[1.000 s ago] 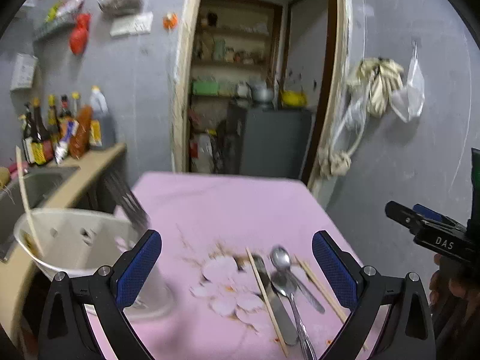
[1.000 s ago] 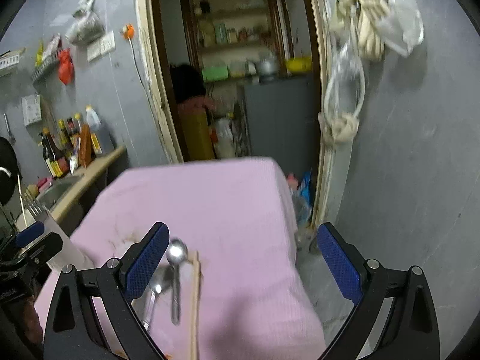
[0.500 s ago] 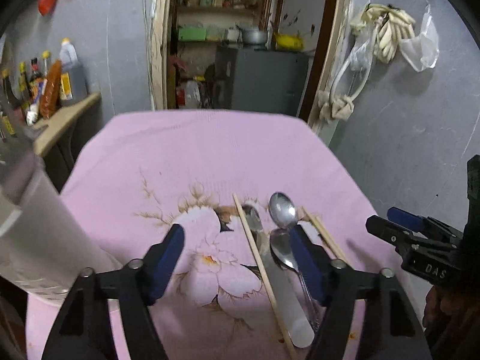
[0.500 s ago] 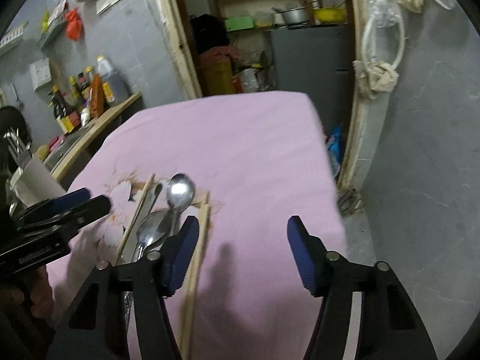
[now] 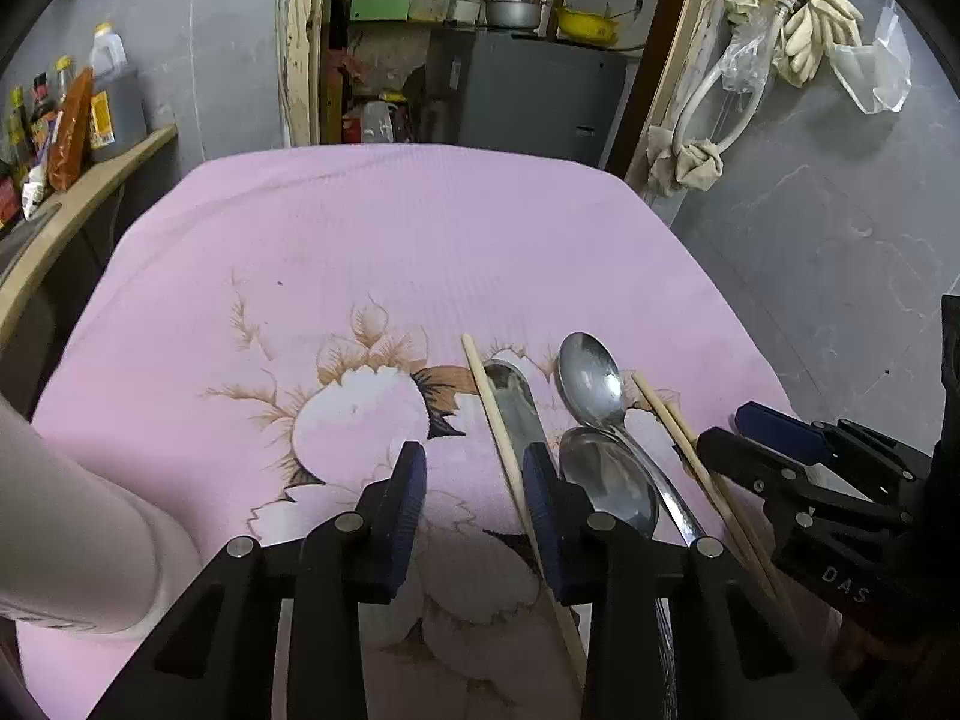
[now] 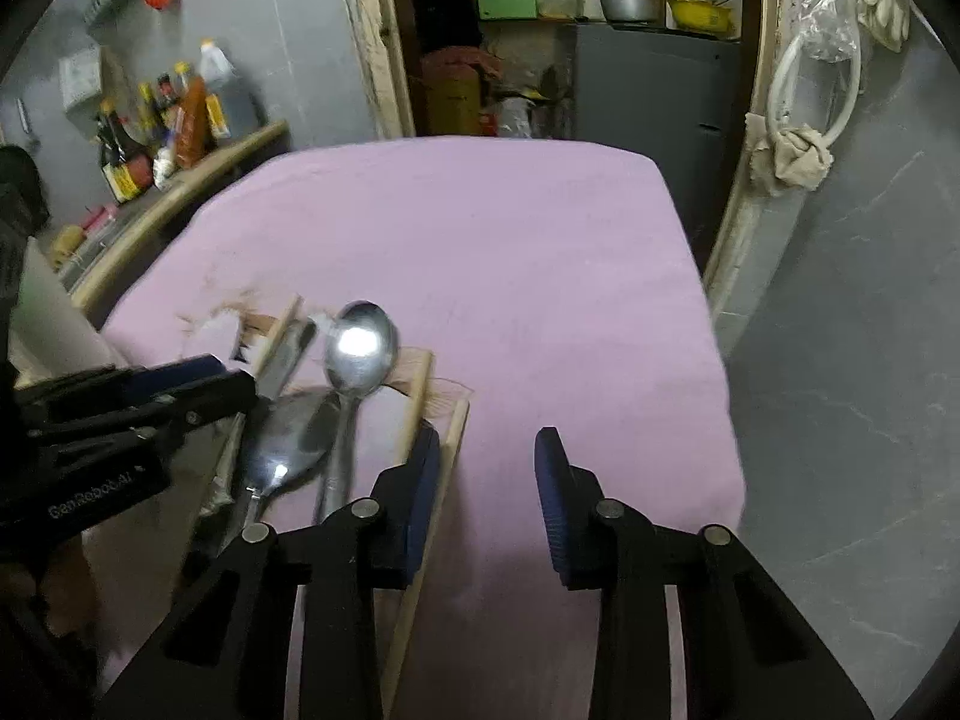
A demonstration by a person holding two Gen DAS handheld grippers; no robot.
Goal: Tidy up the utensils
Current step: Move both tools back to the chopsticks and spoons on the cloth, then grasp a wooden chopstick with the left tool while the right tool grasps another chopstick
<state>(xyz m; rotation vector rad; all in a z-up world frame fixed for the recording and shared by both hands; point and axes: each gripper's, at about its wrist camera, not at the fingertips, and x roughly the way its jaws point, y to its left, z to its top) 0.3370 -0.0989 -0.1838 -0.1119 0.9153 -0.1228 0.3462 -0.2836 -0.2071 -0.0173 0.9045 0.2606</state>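
1. The left gripper [image 5: 474,495] has just been closing its jaws; they stand part-spread with only the pink cloth [image 5: 390,228] between them. The right gripper [image 6: 486,489] has likewise been closing and is part-spread over bare cloth.
2. The utensils lie in a loose bundle toward the near right corner of the table — two spoons [image 5: 591,381], a flat metal handle [image 5: 510,396] and chopsticks [image 5: 492,405].
3. Their long axes run roughly from the near edge to the far edge, about in line with both grippers' fingers.
4. From the left jaws the bundle lies just to the right — one chopstick touches or passes under the right finger. From the right jaws it lies left, an outer chopstick [image 6: 453,438] beside the left finger.
5. Neither is clearly nearer; each probably needs a small sideways shift.
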